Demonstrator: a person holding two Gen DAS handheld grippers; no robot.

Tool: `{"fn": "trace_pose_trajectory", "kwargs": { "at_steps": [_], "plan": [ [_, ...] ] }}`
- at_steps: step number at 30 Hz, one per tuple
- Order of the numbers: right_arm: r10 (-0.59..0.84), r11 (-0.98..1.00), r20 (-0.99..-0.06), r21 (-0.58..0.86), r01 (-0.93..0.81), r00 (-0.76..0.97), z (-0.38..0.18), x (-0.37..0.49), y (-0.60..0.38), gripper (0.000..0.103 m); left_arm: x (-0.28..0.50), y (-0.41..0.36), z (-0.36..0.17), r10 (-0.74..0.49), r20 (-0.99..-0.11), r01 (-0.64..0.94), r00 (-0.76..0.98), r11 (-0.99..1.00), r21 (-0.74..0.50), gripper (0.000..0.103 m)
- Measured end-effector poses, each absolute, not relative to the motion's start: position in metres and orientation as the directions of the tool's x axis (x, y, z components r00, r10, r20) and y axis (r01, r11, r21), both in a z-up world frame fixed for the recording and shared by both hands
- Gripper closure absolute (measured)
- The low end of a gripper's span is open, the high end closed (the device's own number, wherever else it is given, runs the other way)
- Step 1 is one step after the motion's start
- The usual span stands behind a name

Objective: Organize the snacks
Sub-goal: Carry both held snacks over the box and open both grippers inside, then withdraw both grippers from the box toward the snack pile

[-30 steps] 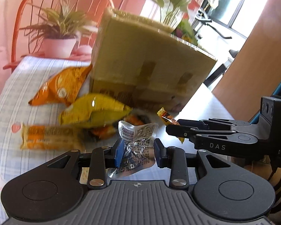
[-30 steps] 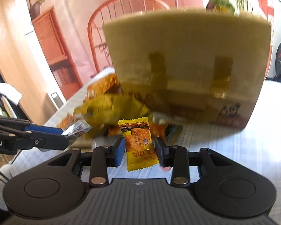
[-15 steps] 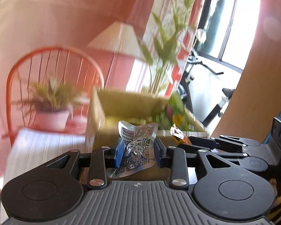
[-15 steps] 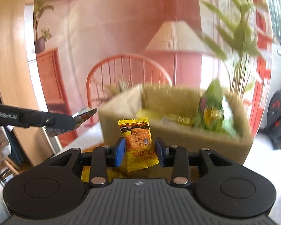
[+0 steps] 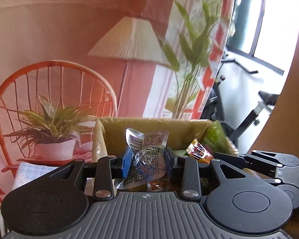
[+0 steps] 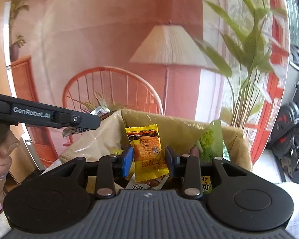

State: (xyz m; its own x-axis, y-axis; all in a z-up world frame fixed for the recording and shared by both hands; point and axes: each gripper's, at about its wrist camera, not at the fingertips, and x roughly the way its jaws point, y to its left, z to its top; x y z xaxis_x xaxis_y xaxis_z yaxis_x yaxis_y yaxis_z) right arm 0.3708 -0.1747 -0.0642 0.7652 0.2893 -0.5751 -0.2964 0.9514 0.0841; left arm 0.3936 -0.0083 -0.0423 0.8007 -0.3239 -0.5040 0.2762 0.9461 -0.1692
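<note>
Left wrist view. Left gripper grasps a silver packet between its blue pads; the packet stands crumpled, barcode end up, lower end sagging below the fingers. It hangs over the near edge of the open box. Right gripper enters from the right edge, clenched on an orange snack, also above the box. The box floor is mostly hidden behind the gripper body; a green bag at the box's right wall is blurred. A potted plant sits on the chair beyond the box's left wall.

Right wrist view. Right gripper grips the yellow-orange snack upright, print upside down at its lower end, above the box. The green bag leans at the right wall. Other wrappers beneath the fingers are cut off and unreadable. Left gripper reaches in from the left edge over the box's left corner, the silver packet only partly visible behind its finger. A hand shows at the left edge.
</note>
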Motion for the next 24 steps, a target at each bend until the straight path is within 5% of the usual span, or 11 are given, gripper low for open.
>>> {"fn": "trace_pose_trajectory", "kwargs": {
  "at_steps": [13,24],
  "plan": [
    [0.263,0.961,-0.616,0.095,-0.262,0.743,-0.083,0.378,-0.178,0.061,0.408,-0.015,-0.061,-0.338,-0.556,0.308,0.76,0.939,-0.15,0.053],
    [0.322,0.945,-0.576,0.148,-0.292,0.752,-0.069,0.325,-0.179,0.057,0.348,0.02,-0.049,-0.371,-0.534,0.34,0.76,0.927,-0.16,0.046]
  ]
}}
